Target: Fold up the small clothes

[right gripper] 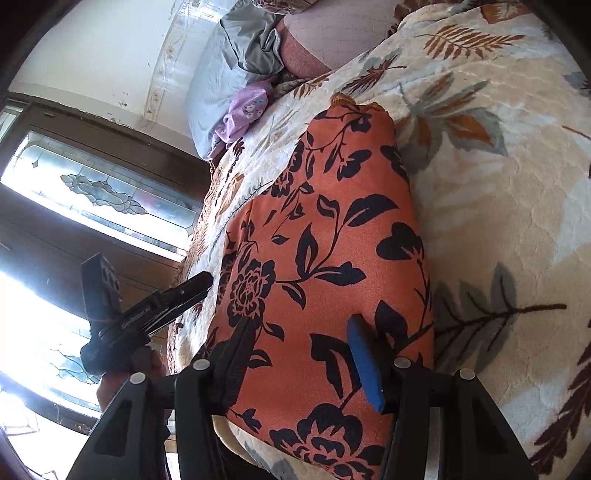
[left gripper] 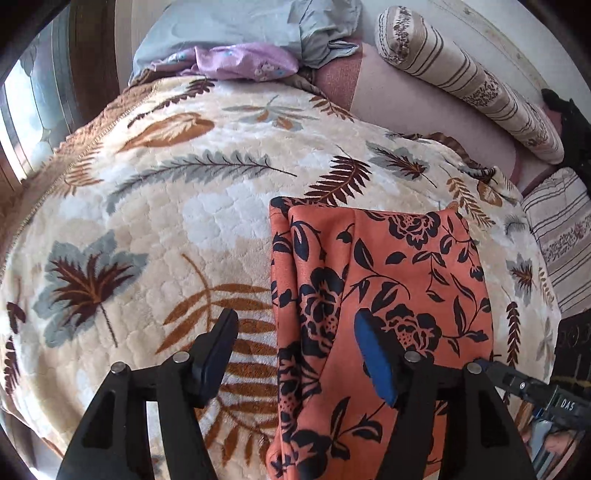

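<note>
Orange flowered garment [left gripper: 384,295], folded lengthwise on bed blanket [left gripper: 147,206], under both hand-held grippers. Left hand-held gripper [left gripper: 295,354] open, empty, straddling its left edge. Right hand-held gripper [right gripper: 299,354] half-open above it, grip unclear. Likely thin, limp, slippery; pinch edge layers together.

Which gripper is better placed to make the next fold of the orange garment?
Probably the right gripper: its open jaws are over the orange garment. The left gripper straddles only the garment's edge, one finger over the blanket.

Bed under a cream leaf-print blanket [left gripper: 177,192], striped bolster [left gripper: 465,77] and grey-blue pillow [left gripper: 236,26] at its head, pale wall [right gripper: 110,48], dark-framed leaded window [right gripper: 96,188] letting in bright daylight.
</note>
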Demonstrator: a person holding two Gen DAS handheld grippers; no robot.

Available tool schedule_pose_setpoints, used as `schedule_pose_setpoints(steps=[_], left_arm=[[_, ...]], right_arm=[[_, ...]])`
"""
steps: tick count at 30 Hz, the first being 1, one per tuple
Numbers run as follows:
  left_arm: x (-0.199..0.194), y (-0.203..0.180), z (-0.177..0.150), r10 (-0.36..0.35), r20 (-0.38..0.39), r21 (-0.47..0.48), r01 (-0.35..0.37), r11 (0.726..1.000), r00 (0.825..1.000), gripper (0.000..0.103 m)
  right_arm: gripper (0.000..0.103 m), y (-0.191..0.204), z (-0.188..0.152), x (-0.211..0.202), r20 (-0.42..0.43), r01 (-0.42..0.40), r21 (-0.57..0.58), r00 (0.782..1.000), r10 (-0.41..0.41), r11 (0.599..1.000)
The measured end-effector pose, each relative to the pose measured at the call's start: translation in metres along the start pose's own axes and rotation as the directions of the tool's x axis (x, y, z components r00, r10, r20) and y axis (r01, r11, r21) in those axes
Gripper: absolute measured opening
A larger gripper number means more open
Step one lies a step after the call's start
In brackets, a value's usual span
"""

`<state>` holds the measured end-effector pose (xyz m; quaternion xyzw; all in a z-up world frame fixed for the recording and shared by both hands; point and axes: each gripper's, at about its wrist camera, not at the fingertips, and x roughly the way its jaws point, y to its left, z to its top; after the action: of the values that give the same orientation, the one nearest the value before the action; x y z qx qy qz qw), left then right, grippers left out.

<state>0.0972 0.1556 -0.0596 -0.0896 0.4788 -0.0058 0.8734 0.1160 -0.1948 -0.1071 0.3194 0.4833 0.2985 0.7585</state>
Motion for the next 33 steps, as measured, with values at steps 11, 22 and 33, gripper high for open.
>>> schedule_pose_setpoints(steps=[11, 22, 33], left_arm=[[-0.025, -0.005, -0.023, 0.049, 0.012, 0.017, -0.049, 0.999, 0.999, 0.07], [0.003, 0.018, -0.063, -0.068, -0.135, -0.082, 0.057, 0.995, 0.989, 0.086], [0.03, 0.018, -0.034, -0.28, -0.136, -0.169, 0.256, 0.952, 0.95, 0.086]], right_arm=[[0.084, 0.029, -0.013, -0.008, 0.021, 0.067, -0.065, 0.998, -0.066, 0.996], [0.084, 0.015, -0.029, -0.042, -0.027, 0.079, -0.042, 0.996, -0.08, 0.996], [0.091, -0.017, 0.032, -0.021, -0.004, 0.112, 0.075, 0.994, -0.112, 0.991]])
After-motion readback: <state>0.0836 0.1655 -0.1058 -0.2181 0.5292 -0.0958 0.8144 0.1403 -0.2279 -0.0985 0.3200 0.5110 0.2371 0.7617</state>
